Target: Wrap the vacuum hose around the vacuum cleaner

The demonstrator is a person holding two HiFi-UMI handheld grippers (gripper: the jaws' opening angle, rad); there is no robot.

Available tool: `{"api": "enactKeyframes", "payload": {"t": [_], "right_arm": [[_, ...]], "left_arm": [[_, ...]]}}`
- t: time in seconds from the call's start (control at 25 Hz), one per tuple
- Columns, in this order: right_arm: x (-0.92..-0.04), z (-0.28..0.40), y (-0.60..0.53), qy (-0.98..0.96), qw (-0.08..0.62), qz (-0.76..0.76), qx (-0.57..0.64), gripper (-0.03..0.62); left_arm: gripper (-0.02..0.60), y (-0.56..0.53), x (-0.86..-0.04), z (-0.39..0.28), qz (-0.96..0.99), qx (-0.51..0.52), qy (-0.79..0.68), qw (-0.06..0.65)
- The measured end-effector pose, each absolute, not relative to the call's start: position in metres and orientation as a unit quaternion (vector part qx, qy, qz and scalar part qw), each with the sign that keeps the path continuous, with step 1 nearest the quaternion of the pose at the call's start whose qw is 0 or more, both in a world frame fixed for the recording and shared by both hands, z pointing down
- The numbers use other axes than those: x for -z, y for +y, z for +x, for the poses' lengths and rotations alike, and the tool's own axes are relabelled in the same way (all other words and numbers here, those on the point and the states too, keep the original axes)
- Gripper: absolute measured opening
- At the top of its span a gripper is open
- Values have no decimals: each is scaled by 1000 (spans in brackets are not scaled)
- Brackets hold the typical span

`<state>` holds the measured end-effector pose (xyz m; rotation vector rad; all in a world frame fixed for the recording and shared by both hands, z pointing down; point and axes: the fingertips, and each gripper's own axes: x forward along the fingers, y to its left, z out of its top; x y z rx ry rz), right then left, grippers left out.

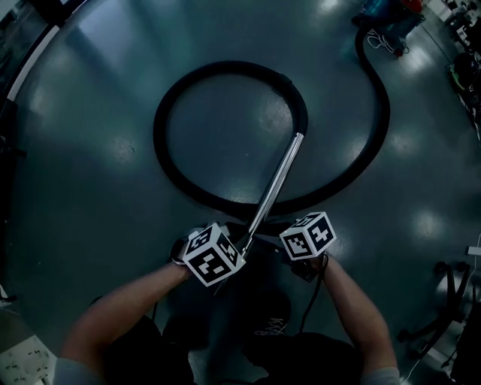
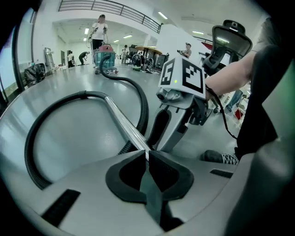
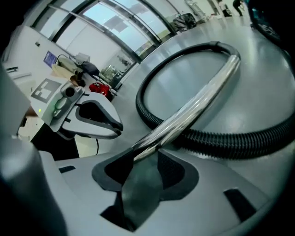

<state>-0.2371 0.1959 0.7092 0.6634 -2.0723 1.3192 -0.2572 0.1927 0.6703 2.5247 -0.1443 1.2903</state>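
At six o'clock in the head view, low and a little left of centre, your left gripper has its jaws pressed together on nothing. The metal tube emerges from just behind their tips, and no view shows whether it touches them. That is the first risk: this hand probably gives no support. Toward eleven o'clock the vacuum hose lies in a round loop on the glossy grey floor. It is black, ribbed and rubbery, and it looks springy enough to uncoil or twist as you drag it. The ribs could also catch where the hose passes under the tube. From the loop's right side the tube slants down to you, straight, rigid and polished like chrome. A surface that slick may slide or roll in the pads, and its length gives the far end leverage over a single grip. At four o'clock your right gripper is clamped on the tube's near end, jaws about half apart, so the whole load hangs there. A quick swing could work the tube loose. Beyond it the hose sweeps in a wide curve up to the teal vacuum cleaner at one o'clock, well apart from you. Nothing is wrapped yet. Pull hard across that slick floor and the machine might shift, or the slack could kink.
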Motion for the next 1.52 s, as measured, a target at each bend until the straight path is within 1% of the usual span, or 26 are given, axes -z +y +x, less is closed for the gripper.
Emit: {"api": "enactKeyframes", "payload": {"t": [0.2, 0.32, 0.36, 0.4, 0.44, 0.48, 0.56, 0.68, 0.72, 0.76, 0.84, 0.96, 1.08, 1.2, 1.28, 1.4, 1.52], "right_arm": [[-711, -266, 180, -824, 326, 173, -430, 167], [-713, -280, 170, -842, 340, 134, -397, 167], [-713, -285, 168, -848, 348, 121, -381, 167], [-712, -287, 166, -855, 358, 107, -360, 167], [-707, -288, 165, -863, 367, 93, -334, 167], [-697, -285, 162, -874, 373, 83, -301, 167], [-671, -269, 151, -893, 388, 75, -216, 167], [-659, -234, 108, -892, 440, 86, -64, 169], [-664, -223, 89, -884, 457, 91, -32, 188], [-671, -215, 70, -876, 473, 94, -10, 234], [-686, -204, 43, -861, 501, 83, 24, 271], [-711, -190, 30, -827, 557, 18, 76, 302], [-734, -179, 19, -780, 610, -48, 132, 302], [-753, -173, 9, -741, 649, -76, 157, 301], [-751, -176, 9, -723, 667, -86, 159, 227], [-738, -179, 19, -725, 668, -93, 138, 206], [-730, -170, 38, -749, 654, -61, 85, 190]], "left_arm": [[9, 156, -684, -280, 860, -457, -121, 192], [9, 153, -689, -296, 852, -471, -126, 192], [21, 155, -691, -301, 850, -477, -120, 189], [52, 159, -692, -305, 848, -483, -114, 186], [69, 162, -692, -306, 847, -486, -109, 185], [102, 164, -693, -305, 847, -488, -105, 184], [144, 168, -695, -301, 847, -487, -101, 189], [192, 170, -706, -300, 841, -488, -110, 205], [196, 169, -710, -302, 839, -489, -117, 207], [196, 167, -713, -304, 837, -490, -124, 207], [200, 168, -718, -307, 835, -491, -133, 209], [201, 174, -721, -303, 833, -490, -138, 218], [201, 173, -726, -300, 826, -497, -136, 226], [201, 174, -729, -303, 817, -499, -132, 256], [201, 172, -729, -312, 811, -503, -131, 269], [199, 162, -733, -336, 795, -525, -136, 273], [199, 143, -735, -361, 773, -560, -153, 254]]}}
